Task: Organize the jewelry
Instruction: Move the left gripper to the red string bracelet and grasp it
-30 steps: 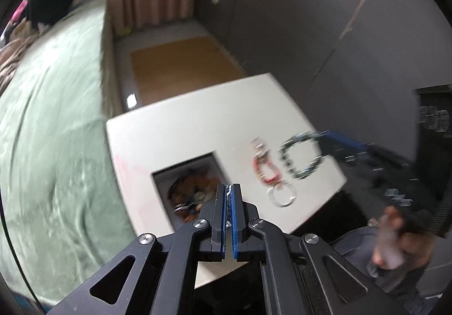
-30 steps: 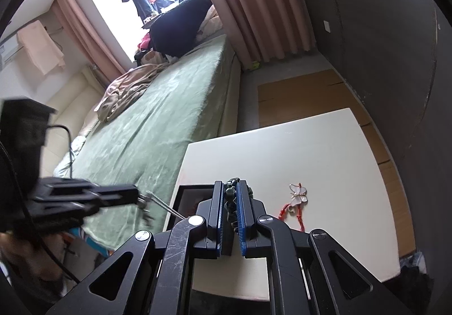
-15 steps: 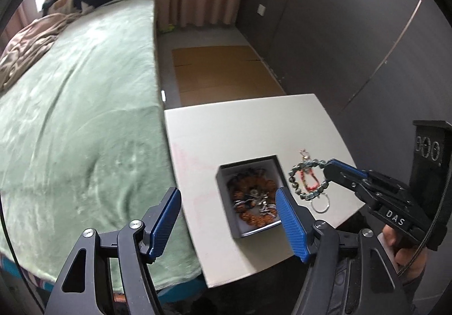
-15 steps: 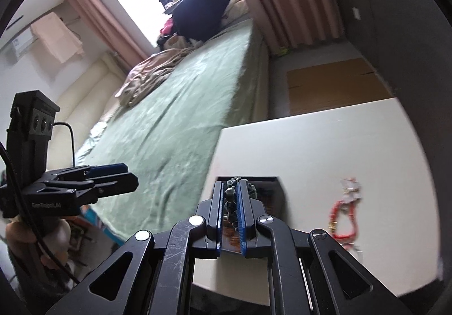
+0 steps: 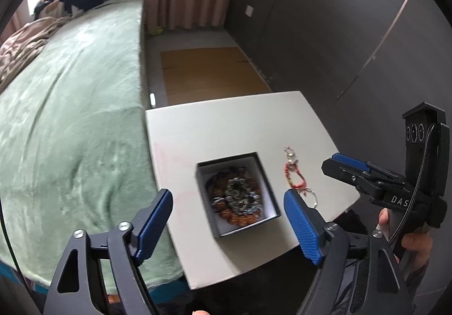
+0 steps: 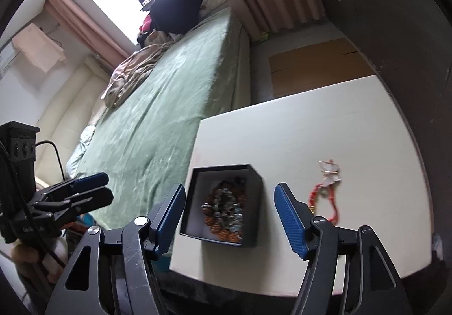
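Observation:
A black jewelry box (image 5: 269,202) with a white inside stands on the white table (image 5: 226,123). It holds a pile of bead bracelets (image 5: 236,199), orange-brown and grey-green. It also shows in the right wrist view (image 6: 252,179), with the beads (image 6: 224,209) inside. A red cord charm with a key ring (image 5: 293,173) lies on the table right of the box (image 6: 329,188). My left gripper (image 5: 227,223) is open and empty above the box's near side. My right gripper (image 6: 228,213) is open and empty above the box.
A bed with a green blanket (image 5: 70,117) runs along the table's left side. A dark wardrobe wall (image 5: 339,32) stands on the right. Brown cardboard (image 5: 209,72) lies on the floor beyond the table. The table's near edge (image 5: 254,267) is close below the grippers.
The right gripper has opened and let the grey-green bead bracelet fall into the box. The left gripper opened earlier and stays open. Both have pulled back a little.

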The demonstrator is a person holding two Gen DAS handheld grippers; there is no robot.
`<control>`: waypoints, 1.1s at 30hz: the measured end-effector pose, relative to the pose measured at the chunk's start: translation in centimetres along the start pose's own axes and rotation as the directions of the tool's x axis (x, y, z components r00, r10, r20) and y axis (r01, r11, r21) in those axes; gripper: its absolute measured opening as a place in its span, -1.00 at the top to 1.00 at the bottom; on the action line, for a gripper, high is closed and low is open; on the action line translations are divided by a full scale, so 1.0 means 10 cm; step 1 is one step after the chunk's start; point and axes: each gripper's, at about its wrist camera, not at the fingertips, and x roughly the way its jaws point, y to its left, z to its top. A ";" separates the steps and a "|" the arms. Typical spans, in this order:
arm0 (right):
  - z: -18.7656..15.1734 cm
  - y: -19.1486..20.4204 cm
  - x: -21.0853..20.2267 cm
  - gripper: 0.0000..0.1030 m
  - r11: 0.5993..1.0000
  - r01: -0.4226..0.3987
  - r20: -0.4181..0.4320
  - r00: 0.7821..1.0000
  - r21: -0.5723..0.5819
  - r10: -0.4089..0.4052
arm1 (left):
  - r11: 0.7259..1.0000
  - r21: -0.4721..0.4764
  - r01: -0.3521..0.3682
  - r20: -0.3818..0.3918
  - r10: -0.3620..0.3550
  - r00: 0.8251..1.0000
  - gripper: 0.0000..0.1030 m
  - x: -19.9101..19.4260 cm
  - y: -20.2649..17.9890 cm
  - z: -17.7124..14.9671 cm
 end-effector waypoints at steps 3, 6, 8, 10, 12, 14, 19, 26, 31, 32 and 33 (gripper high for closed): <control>-0.01 -0.14 -0.08 -0.29 1.000 0.019 -0.005 1.000 0.013 -0.019 | 1.000 0.015 0.013 -0.011 -0.012 1.000 -0.60 0.10 -0.13 0.03; 0.00 -0.29 -0.14 -0.30 0.998 0.046 -0.012 0.999 0.033 -0.046 | 0.999 0.027 0.030 -0.024 -0.029 0.999 -0.60 0.23 -0.26 0.06; -0.01 -0.41 -0.21 -0.31 0.997 0.053 -0.010 0.999 0.055 -0.053 | 0.998 0.041 0.039 -0.036 -0.037 0.999 -0.60 0.32 -0.37 0.08; -0.03 -0.54 -0.28 -0.37 0.995 0.064 -0.009 0.998 0.073 -0.064 | 0.997 0.053 0.049 -0.046 -0.046 0.998 -0.60 0.41 -0.47 0.09; -0.04 -0.63 -0.33 -0.45 0.993 0.073 -0.008 0.997 0.090 -0.073 | 0.996 0.060 0.060 -0.060 -0.056 0.997 -0.60 0.51 -0.56 0.12; -0.06 -0.74 -0.37 -0.48 0.991 0.080 -0.015 0.997 0.109 -0.079 | 0.995 0.065 0.071 -0.074 -0.066 0.995 -0.60 0.60 -0.65 0.13; -0.10 -0.99 -0.46 -0.49 0.984 0.104 -0.030 0.994 0.147 -0.101 | 0.992 0.092 0.088 -0.120 -0.077 0.990 -0.60 0.85 -0.90 0.14; -0.20 -1.38 -0.60 -0.49 0.969 0.137 -0.040 0.990 0.207 -0.132 | 0.987 0.134 0.094 -0.180 -0.069 0.981 -0.39 1.16 -1.18 0.13; -0.24 -1.59 -0.67 -0.49 0.954 0.158 -0.037 0.987 0.256 -0.154 | 0.989 0.126 0.083 -0.269 -0.046 0.962 0.05 1.48 -1.31 0.14; -0.23 -1.62 -0.68 -0.49 0.951 0.163 -0.036 0.987 0.262 -0.159 | 0.989 0.126 0.072 -0.278 -0.034 0.960 0.06 1.54 -1.33 0.15; -0.23 -1.65 -0.69 -0.49 0.949 0.166 -0.036 0.986 0.267 -0.162 | 0.990 0.127 0.065 -0.283 -0.026 0.959 0.08 1.59 -1.35 0.15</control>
